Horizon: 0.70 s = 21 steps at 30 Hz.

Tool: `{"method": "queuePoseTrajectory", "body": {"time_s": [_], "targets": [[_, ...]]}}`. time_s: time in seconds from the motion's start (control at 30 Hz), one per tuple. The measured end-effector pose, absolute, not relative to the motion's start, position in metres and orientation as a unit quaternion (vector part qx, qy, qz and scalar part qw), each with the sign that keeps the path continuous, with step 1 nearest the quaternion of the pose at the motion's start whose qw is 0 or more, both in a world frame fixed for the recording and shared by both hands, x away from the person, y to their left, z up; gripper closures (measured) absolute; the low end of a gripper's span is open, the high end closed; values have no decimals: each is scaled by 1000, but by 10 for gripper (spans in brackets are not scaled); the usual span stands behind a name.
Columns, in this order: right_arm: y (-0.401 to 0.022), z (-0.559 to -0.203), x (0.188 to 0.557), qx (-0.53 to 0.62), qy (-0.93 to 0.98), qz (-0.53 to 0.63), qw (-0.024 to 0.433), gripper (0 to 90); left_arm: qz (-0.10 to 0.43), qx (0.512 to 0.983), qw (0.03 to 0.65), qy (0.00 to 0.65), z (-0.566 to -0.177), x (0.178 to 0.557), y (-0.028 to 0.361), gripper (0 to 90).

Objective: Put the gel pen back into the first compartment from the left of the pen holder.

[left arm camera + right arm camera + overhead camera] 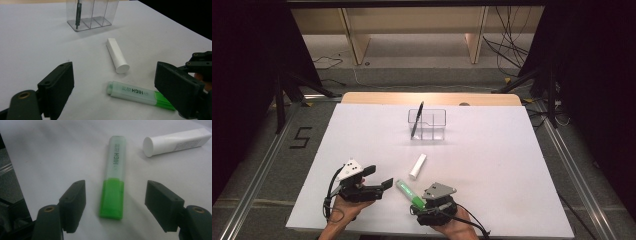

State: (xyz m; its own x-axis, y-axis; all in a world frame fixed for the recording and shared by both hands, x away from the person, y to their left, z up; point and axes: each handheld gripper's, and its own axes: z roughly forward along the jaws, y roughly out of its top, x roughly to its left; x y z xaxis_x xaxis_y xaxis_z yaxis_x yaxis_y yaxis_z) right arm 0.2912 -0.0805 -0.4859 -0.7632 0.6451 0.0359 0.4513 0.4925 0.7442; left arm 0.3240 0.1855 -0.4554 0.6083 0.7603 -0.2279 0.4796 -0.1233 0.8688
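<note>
A green highlighter [408, 194] lies flat near the front of the white table top [502, 165]. In the right gripper view its bright green end [112, 200] sits between the open jaws of my right gripper [116, 192], apart from both. A white tube [417, 166] lies just beyond the highlighter [115, 162]. Left of it, my left gripper [379, 178] is open and holds nothing; its own view shows the highlighter [135, 93] and the tube [116, 53] ahead. Farther back stands a clear divided holder [428, 124] with a black pen [417, 120] leaning in its left compartment.
My right gripper's body [200, 62] shows at the right edge of the left gripper view. Behind the table are wooden shelf legs [358, 45], floor cables [512, 35] and black stand legs [287, 85]. A "5" [300, 137] marks the floor at left.
</note>
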Motion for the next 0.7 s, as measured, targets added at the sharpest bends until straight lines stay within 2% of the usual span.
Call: {"method": "queuePoseTrajectory", "body": {"time_s": [0.7], "targets": [[-67,-490,294,328,859,371,127,504,138,738,511,418,-455,323,184,158]]}}
